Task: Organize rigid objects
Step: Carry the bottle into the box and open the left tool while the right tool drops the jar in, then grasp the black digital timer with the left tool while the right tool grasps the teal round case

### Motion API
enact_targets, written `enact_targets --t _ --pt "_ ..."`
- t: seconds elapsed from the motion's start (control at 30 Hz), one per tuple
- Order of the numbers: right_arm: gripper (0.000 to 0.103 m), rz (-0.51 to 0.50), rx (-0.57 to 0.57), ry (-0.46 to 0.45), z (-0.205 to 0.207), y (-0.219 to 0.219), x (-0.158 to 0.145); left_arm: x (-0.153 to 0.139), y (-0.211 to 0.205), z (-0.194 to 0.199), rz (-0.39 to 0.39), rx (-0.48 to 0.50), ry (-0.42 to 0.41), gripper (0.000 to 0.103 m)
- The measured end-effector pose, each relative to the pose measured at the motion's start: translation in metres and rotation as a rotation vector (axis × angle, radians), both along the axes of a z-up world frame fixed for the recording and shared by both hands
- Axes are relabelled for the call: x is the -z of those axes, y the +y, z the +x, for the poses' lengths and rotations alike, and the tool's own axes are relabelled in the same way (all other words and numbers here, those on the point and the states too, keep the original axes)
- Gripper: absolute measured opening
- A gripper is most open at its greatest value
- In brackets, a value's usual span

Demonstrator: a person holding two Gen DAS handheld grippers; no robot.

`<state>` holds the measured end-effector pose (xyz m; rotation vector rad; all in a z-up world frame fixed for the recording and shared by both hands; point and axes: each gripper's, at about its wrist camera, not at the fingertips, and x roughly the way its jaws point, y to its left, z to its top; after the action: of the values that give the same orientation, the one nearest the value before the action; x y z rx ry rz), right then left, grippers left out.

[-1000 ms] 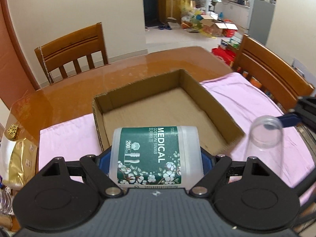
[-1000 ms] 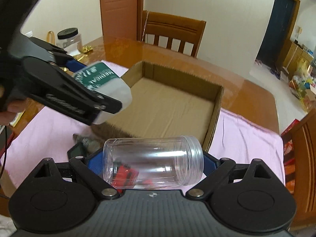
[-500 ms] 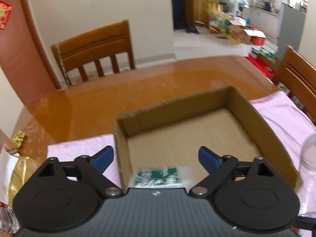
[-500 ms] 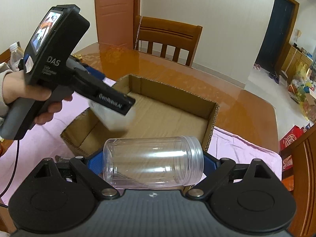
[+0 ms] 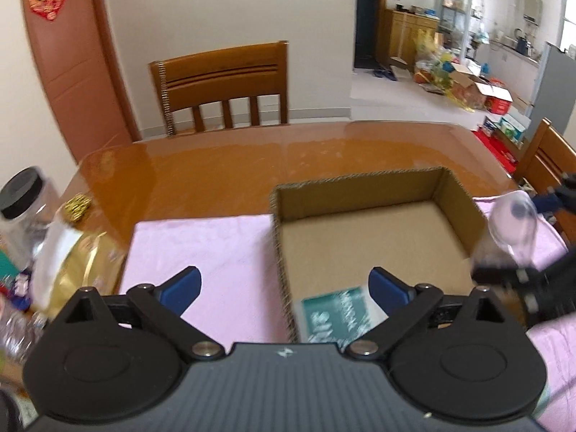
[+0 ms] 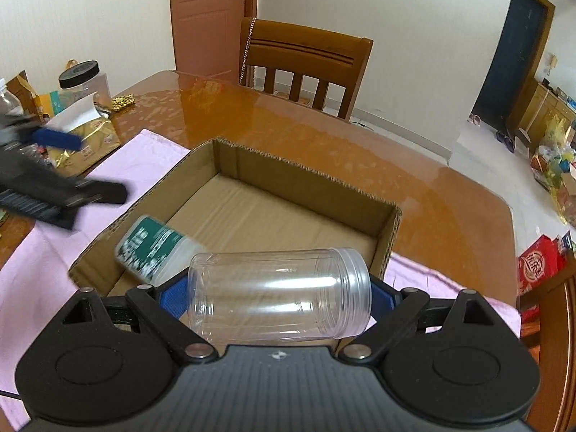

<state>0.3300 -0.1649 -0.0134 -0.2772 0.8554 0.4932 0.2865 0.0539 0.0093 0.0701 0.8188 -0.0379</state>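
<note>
The cotton swab box (image 6: 153,250), white plastic with a green label, lies tilted in the near left corner of the cardboard box (image 6: 309,176); its image is blurred, so whether it has settled on the floor cannot be told. In the left wrist view the same cotton swab box (image 5: 336,315) shows just inside the cardboard box's (image 5: 360,189) near left wall, below and between the blue pads.

The left gripper (image 5: 284,286) has just been opening its jaws; they now stand wide apart, and nothing is pressed between them. Its pads straddle the left wall of the cardboard box, 1 over the pink cloth (image 5: 201,244) and 1 over the box floor. Seen from the right wrist camera, the left gripper (image 6: 61,165) is a blurred dark shape to the left of the cardboard box, over the pink cloth (image 6: 144,158).

The right gripper (image 6: 279,297) is clamped on a clear plastic jar (image 6: 279,298), held sideways end to end between the 2 blue pads, threaded mouth to the right, above the near edge of the cardboard box. From the left wrist camera the clear plastic jar (image 5: 514,226) appears at the box's right wall.

The cardboard box sits on the pink cloth on a glossy wooden table (image 6: 324,136). At the far left of the table stand a gold bag (image 6: 88,140) and a black-lidded jar (image 6: 84,81). A wooden chair (image 6: 306,64) stands at the far side.
</note>
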Motion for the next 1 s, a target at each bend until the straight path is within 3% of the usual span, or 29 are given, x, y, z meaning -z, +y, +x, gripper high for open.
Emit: enact_targets --t 0.33,0.47,0.67,1.0 --pt "0.097 -0.033 -0.036 -0.025 0.048 0.027 0.003 0.003 0.022 -0.04 -0.004 -0.108 0.016 0.099" --pt "0.103 -0.065 -0.016 -0.069 0.061 0.035 0.005 0.008 0.027 -0.053 -0.002 -0.127 0.025 0.099" --pt "0.103 -0.048 -0.01 -0.062 0.054 0.033 0.002 0.016 0.028 -0.066 -0.005 -0.145 0.043 0.099" --pt "0.103 0.002 0.015 -0.049 0.007 0.015 -0.001 0.029 0.02 -0.087 -0.019 -0.135 0.068 0.099"
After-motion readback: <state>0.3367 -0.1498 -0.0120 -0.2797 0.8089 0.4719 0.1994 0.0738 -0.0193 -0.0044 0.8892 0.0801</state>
